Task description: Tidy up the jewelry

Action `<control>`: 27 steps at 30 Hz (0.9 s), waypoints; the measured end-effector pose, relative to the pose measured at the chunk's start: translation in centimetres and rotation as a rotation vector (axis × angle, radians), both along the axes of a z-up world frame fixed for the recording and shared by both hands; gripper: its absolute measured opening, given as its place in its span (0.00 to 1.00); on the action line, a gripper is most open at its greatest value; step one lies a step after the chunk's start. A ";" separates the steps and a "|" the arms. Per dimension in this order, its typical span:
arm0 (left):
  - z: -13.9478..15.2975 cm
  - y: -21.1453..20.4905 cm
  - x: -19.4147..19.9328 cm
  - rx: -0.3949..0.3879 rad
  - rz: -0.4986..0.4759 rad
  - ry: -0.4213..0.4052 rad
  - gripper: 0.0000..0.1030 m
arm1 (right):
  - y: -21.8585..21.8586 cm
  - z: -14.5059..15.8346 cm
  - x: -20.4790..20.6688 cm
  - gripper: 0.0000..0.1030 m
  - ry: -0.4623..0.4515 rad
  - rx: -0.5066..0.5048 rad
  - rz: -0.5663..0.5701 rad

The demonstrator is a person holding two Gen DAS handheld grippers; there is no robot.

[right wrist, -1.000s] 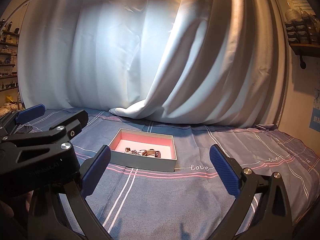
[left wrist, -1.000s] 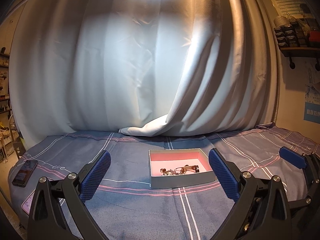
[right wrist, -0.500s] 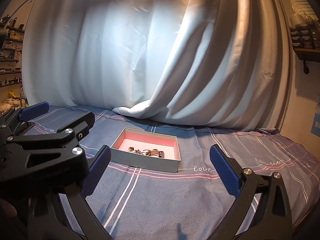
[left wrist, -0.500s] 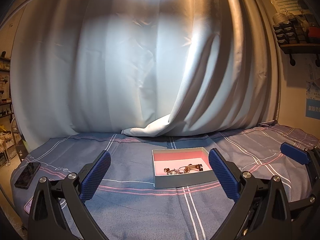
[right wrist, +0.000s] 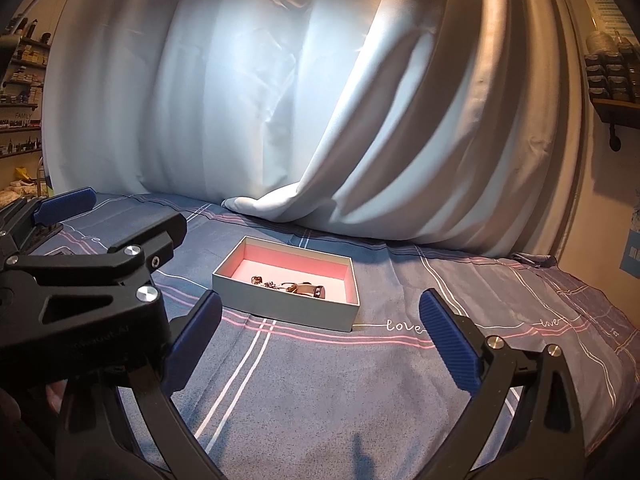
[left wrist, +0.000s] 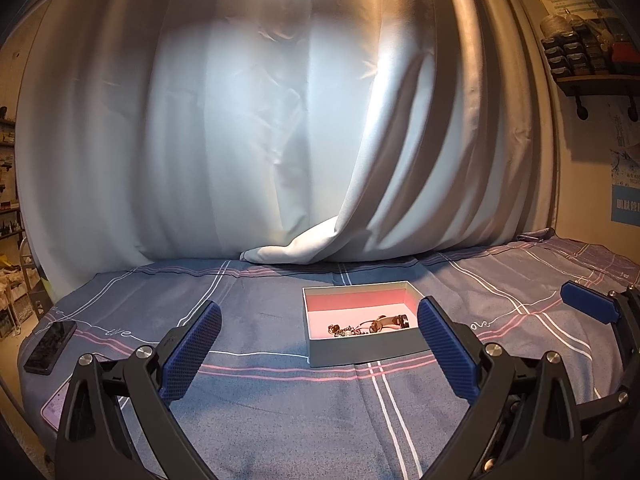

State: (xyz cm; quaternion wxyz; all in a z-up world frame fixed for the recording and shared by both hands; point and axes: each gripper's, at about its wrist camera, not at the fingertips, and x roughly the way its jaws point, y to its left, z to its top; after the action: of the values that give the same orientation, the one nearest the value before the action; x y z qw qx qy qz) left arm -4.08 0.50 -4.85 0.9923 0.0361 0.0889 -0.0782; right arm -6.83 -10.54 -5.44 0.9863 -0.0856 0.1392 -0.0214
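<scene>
Both tools spread wide, left tool (left wrist: 318, 348), right tool (right wrist: 320, 338), jewelry box (right wrist: 280, 304) ahead, untouched

Bed (left wrist: 280, 420), covered by a blue-grey sheet (right wrist: 360, 400) with pink and white crossing stripes and white script reading "love". On it: one shallow open box (left wrist: 360, 354), grey outside, pink inside, right of centre in the left wrist view, holding a small tangle of jewelry (left wrist: 366, 326) toward its near wall; one dark phone (left wrist: 50, 347) at the left edge; the bunched hem of a pale curtain (left wrist: 296, 250) resting along the far side.
</scene>
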 end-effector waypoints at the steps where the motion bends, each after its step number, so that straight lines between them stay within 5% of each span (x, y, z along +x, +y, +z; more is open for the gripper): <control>1: -0.5 0.0 0.1 -0.001 -0.003 -0.004 0.94 | 0.3 -0.4 0.1 0.95 0.003 -0.021 0.003; 27: -0.3 0.2 -0.8 -0.010 0.002 -0.026 0.94 | -0.5 -0.9 -0.4 0.95 -0.004 0.007 -0.019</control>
State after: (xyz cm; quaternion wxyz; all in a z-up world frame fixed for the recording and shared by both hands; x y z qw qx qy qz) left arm -4.92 0.73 -5.11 0.9936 0.0319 0.0759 -0.0773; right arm -7.23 -11.00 -6.31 0.9866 -0.0807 0.1382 -0.0305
